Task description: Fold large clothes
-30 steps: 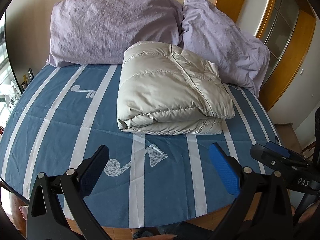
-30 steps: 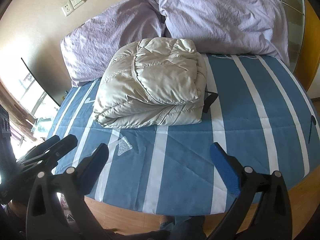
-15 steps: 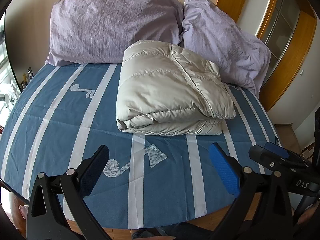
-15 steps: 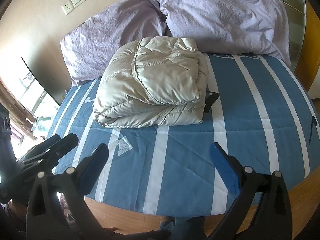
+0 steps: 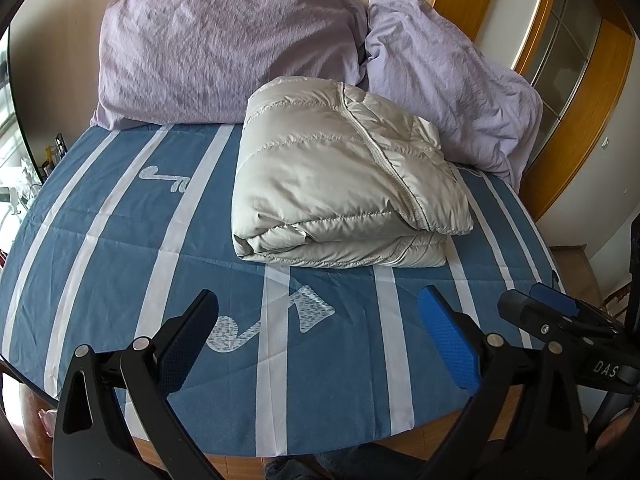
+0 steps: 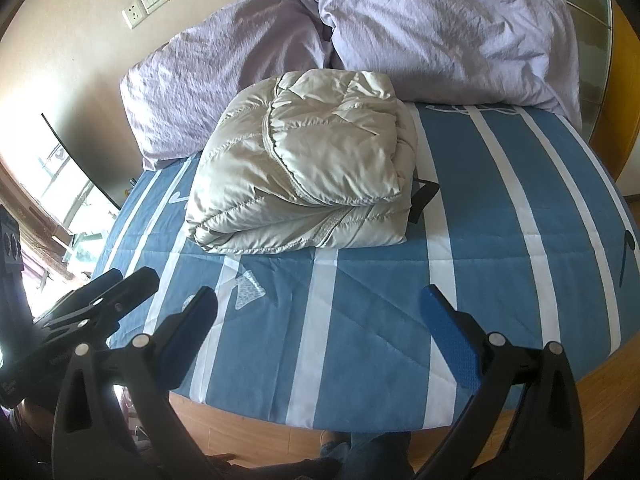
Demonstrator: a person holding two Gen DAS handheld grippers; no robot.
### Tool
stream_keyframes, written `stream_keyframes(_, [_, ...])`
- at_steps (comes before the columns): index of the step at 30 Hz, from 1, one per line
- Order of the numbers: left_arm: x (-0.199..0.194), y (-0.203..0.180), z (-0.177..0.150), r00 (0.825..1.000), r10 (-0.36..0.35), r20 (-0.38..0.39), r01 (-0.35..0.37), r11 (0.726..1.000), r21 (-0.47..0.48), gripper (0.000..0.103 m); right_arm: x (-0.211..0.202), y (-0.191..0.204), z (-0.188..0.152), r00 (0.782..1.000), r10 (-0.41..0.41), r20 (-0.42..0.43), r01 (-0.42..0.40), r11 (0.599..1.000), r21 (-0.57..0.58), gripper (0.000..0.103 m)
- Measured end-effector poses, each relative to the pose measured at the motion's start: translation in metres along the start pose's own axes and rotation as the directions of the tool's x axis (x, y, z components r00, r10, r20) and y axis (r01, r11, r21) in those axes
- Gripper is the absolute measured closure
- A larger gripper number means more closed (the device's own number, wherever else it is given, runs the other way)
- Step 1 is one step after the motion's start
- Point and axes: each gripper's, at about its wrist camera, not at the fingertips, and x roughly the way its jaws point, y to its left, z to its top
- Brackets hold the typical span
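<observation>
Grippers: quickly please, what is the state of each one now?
Left gripper: open, holding nothing.
Right gripper: open, holding nothing.

Jacket [image 5: 344, 184]: we see it on the bed [image 5: 120, 248], before the pillows [image 5: 224, 56].
Grippers: we hold both near the bed's front edge.

A bed [image 5: 120, 240] fills both views, spread with a blue cover crossed by white stripes and printed with pale musical notes [image 5: 276, 320]. Two crumpled lilac pillows lean at its head: one [image 5: 224, 56] against the beige wall, the other [image 5: 452, 80] beside it, next to a wooden door frame [image 5: 576, 128] with glass panes. In the right wrist view a white socket and switch plate [image 6: 146, 2] sits on the wall, and a bright window [image 6: 60, 196] lies at the left.
</observation>
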Motion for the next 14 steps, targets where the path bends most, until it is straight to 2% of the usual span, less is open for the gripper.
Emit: stream_keyframes(14, [0.0014, 0.0005, 0.0005, 1.000, 0.001, -0.008, -0.001, 1.000, 0.003, 0.002, 0.0003, 0.0002, -0.0001, 1.000, 0.000, 0.001, 0.000, 1.000, 0.003, 0.002])
